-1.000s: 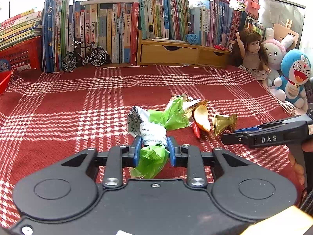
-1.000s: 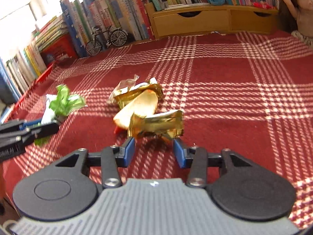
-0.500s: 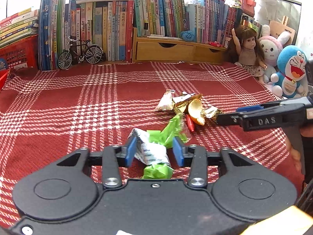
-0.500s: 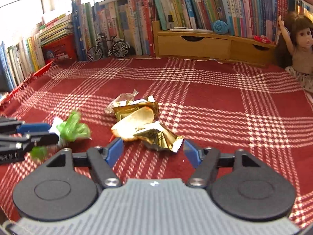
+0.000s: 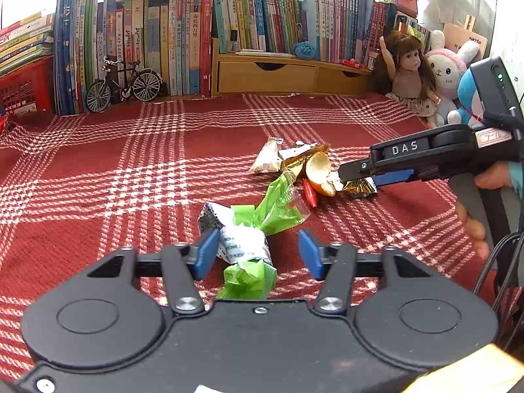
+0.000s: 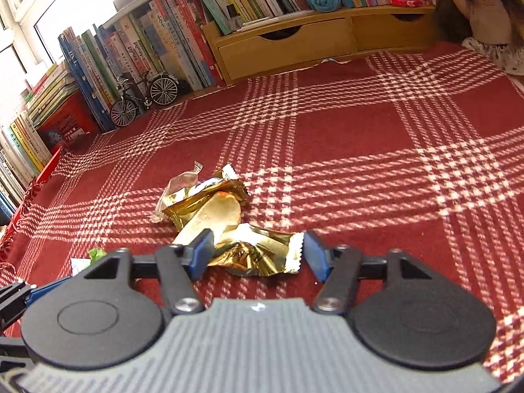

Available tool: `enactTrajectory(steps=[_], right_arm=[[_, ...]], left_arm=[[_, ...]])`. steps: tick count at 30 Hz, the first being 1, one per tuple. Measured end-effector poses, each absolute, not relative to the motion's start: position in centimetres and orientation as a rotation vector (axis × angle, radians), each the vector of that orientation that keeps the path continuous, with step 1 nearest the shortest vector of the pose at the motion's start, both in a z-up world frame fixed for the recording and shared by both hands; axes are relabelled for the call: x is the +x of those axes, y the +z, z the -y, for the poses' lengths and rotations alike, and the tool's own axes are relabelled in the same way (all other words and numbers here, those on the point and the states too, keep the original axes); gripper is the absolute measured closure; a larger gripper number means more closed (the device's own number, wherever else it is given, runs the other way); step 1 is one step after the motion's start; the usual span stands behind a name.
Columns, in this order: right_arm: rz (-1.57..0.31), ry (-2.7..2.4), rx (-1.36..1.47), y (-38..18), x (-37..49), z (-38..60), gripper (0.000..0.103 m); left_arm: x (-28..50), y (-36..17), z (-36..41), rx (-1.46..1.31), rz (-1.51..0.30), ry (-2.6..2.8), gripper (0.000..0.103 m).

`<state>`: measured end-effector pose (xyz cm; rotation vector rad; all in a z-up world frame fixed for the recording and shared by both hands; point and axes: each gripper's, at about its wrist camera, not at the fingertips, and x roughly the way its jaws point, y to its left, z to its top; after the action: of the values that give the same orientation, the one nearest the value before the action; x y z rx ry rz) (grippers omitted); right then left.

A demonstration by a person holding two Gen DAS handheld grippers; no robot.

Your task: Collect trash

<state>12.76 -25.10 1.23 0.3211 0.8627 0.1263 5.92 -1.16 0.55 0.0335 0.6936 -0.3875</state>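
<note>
Red plaid cloth (image 5: 131,170) covers the whole surface, with a packed row of books (image 5: 157,42) along the back, a little model bicycle (image 5: 126,82) leaning in front of them, a wooden drawer unit (image 5: 288,77), and a doll (image 5: 409,72) plus some plush toys (image 5: 448,68) off to the right.

The trash is split into two spots. Closest to the left wrist camera is a green plastic wrapper (image 5: 262,216) tangled with a crumpled printed paper (image 5: 242,245). The left gripper (image 5: 258,252) sits right over it, and its jaws have just been opening. The paper is between the blue pads (image 5: 206,252), up against the left one, but there's clear space on the right side, so it isn't pinched.

A bit further back is the second heap: a whitish clear wrapper (image 5: 267,160), gold foil (image 5: 301,159), a piece of orange peel (image 5: 319,173) and a small red thing (image 5: 309,193) I can't identify.

The right gripper (image 6: 257,253), in the person's hand (image 5: 481,203), has come in from the right side onto that heap. In its own camera a gold foil wrapper (image 6: 258,252) lies between the fingers. The jaws have just been closing, and the wrapper's ends sit right at both pads, but I honestly can't tell if they're squeezing it. The wrapper is on the cloth, touching the peel.
</note>
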Motion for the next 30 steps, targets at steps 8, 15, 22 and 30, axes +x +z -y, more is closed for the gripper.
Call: enactTrajectory(steps=[8,15,22,30], right_arm=[[-0.853,0.136,0.333,2.0,12.3,25.5,0.034],[-0.900,0.099,0.278,1.1,13.5,23.5,0.027],[-0.893,0.107,0.245,1.1,13.5,22.6,0.041],[-0.871,0.139,0.236,2.0,12.1,23.0,0.053]], left_arm=[[5.5,0.7,1.3,0.055,-0.683,-0.382,0.071],[5.4,0.6,1.4,0.051,-0.683,-0.359,0.056],[5.7,-0.1,1.5,0.026,-0.712,-0.355,0.059],[5.5,0.2,1.4,0.041,-0.704,-0.333,0.076]])
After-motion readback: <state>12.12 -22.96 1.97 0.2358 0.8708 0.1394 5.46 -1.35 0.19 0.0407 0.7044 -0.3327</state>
